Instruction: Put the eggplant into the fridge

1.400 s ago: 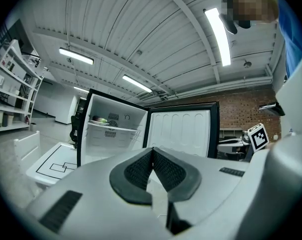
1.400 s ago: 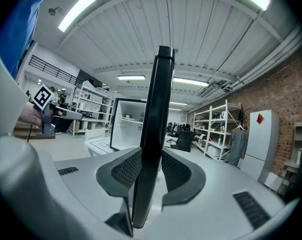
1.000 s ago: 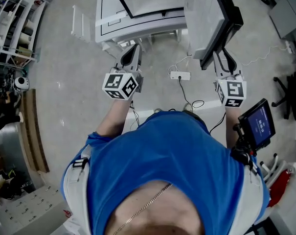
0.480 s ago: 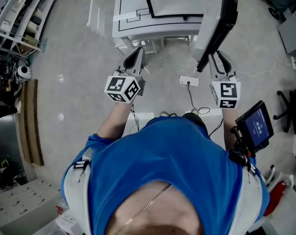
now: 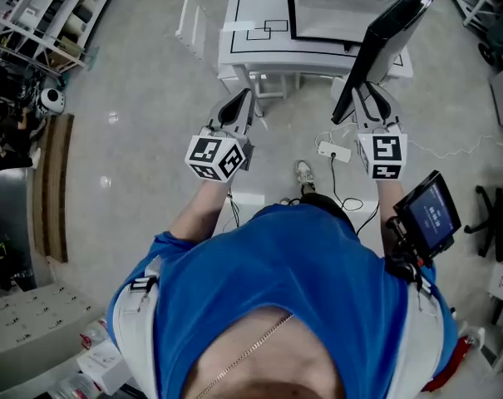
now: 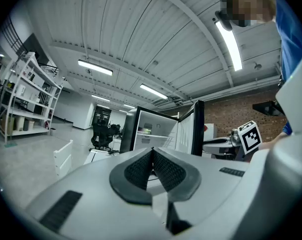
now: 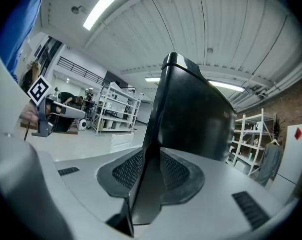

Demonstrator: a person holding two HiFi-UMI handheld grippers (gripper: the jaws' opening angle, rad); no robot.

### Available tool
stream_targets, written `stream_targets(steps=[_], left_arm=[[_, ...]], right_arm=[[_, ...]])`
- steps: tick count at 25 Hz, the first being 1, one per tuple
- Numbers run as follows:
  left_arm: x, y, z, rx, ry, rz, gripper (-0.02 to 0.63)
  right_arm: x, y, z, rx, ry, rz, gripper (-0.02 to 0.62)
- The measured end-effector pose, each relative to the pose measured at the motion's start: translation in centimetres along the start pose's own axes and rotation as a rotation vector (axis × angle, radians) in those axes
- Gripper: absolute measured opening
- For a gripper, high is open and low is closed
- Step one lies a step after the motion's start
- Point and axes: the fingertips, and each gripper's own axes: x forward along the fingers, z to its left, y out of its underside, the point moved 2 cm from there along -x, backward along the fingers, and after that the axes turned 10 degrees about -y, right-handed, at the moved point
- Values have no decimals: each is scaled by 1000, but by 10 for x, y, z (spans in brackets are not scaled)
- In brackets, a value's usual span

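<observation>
The black fridge (image 5: pixel 318 11) stands open on a white low stand, its white inside showing in the left gripper view (image 6: pixel 153 134). My right gripper (image 5: pixel 369 96) is shut on the edge of the fridge door (image 5: pixel 386 40); in the right gripper view the dark door (image 7: pixel 190 119) runs straight between the pads (image 7: pixel 127 171). My left gripper (image 5: pixel 239 100) is shut with nothing in it, level and pointing at the fridge (image 6: pixel 152 151). No eggplant shows in any view; only something pale green lies on a fridge shelf (image 6: pixel 147 130).
A white stand (image 5: pixel 251 44) carries the fridge. A power strip (image 5: pixel 332 150) with cables lies on the floor beside my shoe (image 5: pixel 303 173). White shelving (image 5: pixel 35 15) lines the left, a white rack (image 5: pixel 191 22) stands near it, more shelves (image 7: pixel 258 139) are behind the door.
Both grippers have drawn back from the fridge, and the door has swung wider with the right gripper on its edge. The left gripper stays shut and empty.
</observation>
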Motion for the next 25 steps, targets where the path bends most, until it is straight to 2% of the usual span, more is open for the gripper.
stream_targets(steps=[17,25], left_arm=[[54,-13,66,12,-117,-22,8],[78,-16,89,23,-149,-24,8]], right_arm=[[127,-27,3,6,-179,-93,109],[177,-36,-7,-8,-212,-119,109]])
